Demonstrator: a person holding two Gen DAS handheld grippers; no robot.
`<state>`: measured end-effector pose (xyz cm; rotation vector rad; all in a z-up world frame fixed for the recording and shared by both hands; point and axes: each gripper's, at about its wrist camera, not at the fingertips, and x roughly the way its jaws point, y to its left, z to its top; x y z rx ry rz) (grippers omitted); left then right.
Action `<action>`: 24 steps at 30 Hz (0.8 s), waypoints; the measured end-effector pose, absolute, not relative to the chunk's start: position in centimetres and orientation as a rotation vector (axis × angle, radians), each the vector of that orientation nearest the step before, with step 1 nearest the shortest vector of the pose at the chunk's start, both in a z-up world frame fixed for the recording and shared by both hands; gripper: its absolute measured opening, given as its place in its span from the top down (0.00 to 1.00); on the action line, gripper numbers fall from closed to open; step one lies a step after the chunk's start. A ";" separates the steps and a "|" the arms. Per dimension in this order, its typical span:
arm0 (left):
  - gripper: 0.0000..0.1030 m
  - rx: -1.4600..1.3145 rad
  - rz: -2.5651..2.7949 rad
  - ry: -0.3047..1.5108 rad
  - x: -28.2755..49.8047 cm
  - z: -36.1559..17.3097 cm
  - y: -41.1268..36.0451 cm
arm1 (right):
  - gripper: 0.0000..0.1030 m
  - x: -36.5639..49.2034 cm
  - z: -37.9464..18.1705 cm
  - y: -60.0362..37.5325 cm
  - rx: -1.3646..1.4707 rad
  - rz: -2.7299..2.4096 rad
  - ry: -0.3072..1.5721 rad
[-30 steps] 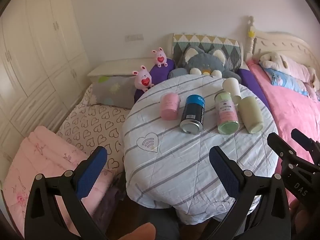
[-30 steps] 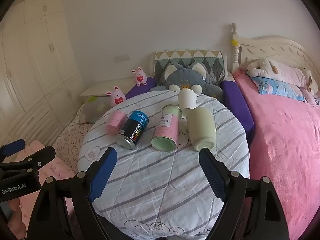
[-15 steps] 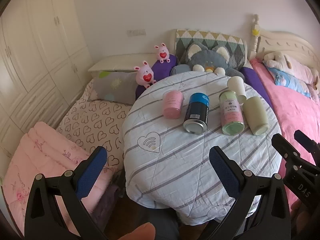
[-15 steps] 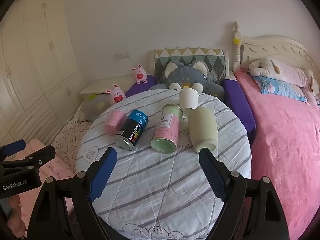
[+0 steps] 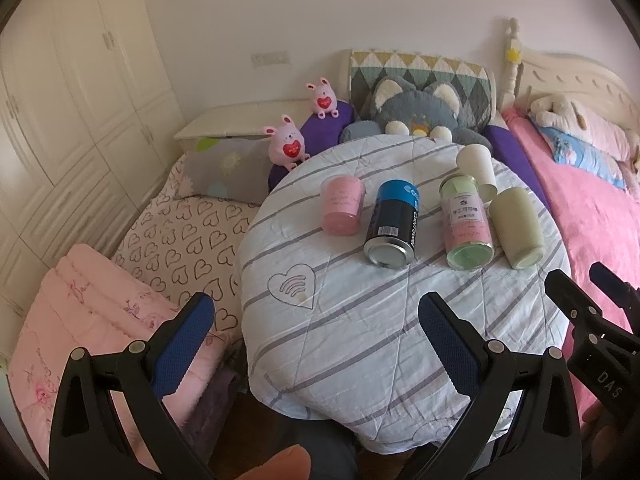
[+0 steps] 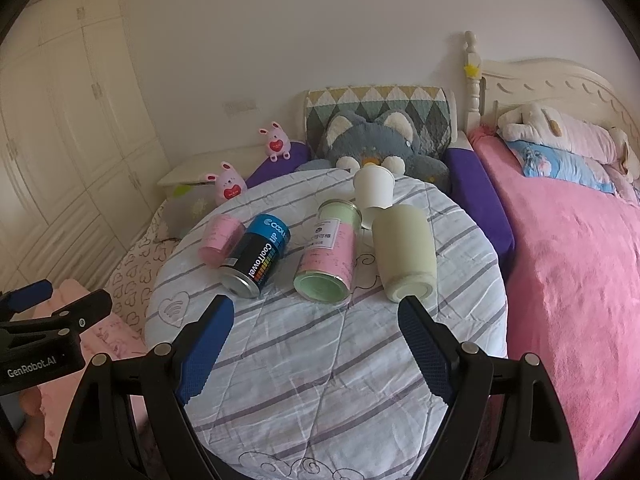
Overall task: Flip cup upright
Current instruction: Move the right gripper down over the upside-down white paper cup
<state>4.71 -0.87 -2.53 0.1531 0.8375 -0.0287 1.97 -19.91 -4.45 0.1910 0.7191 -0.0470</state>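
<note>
Several cups and cans lie on their sides on a round table (image 5: pixel 360 340) (image 6: pixel 320 380) covered with a striped quilt. They are a pink cup (image 5: pixel 342 210) (image 6: pixel 220 238), a blue and black can (image 5: pixel 394 228) (image 6: pixel 258 258), a pink and green can (image 5: pixel 466 226) (image 6: pixel 330 262), a pale green cup (image 5: pixel 516 232) (image 6: pixel 404 252) and a white paper cup (image 5: pixel 476 168) (image 6: pixel 374 190). My left gripper (image 5: pixel 316 328) is open and empty over the table's near left edge. My right gripper (image 6: pixel 316 328) is open and empty, just short of the cans.
A grey cat plush (image 5: pixel 416 114) (image 6: pixel 376 144) and two pink bunny toys (image 5: pixel 288 144) (image 6: pixel 228 182) sit behind the table. A pink bed (image 6: pixel 572 280) lies to the right. A heart-print mattress (image 5: pixel 180 240) and a folded pink quilt (image 5: pixel 80 312) lie to the left. Wardrobes (image 5: pixel 60 100) line the left wall.
Both grippers have drifted slightly back from the table, and the left view has shifted a little. The cups and cans have not moved. Both grippers stay open.
</note>
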 end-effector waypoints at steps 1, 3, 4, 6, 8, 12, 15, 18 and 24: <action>0.00 0.154 -0.030 0.839 5.0 -2.7 -1.0 | 0.18 2.2 -4.5 -20.0 0.191 -0.049 0.723; 0.00 0.156 -0.030 0.845 5.6 -3.0 -1.1 | 0.18 2.8 -4.7 -20.2 0.191 -0.052 0.732; 0.00 0.157 -0.030 0.850 6.1 -3.1 -1.2 | 0.18 3.1 -4.7 -20.3 0.192 -0.056 0.735; 0.00 0.160 -0.034 0.859 7.0 -3.5 -1.5 | 0.18 3.9 -4.9 -20.7 0.195 -0.063 0.741; 0.00 0.162 -0.035 0.865 7.9 -3.8 -1.7 | 0.18 4.6 -5.0 -21.0 0.195 -0.067 0.746; 0.00 0.162 -0.038 0.877 10.8 -4.5 -2.2 | 0.18 7.4 -5.1 -21.8 0.194 -0.067 0.761; 0.00 0.161 -0.035 0.886 13.6 -5.0 -2.6 | 0.18 10.3 -5.5 -22.4 0.204 -0.059 0.786; 0.00 0.159 -0.028 0.890 16.8 -5.5 -3.2 | 0.18 13.2 -6.1 -22.9 0.209 -0.055 0.813; 0.00 0.169 -0.037 0.909 23.3 -6.7 -5.6 | 0.18 20.2 -7.8 -24.1 0.178 -0.075 0.882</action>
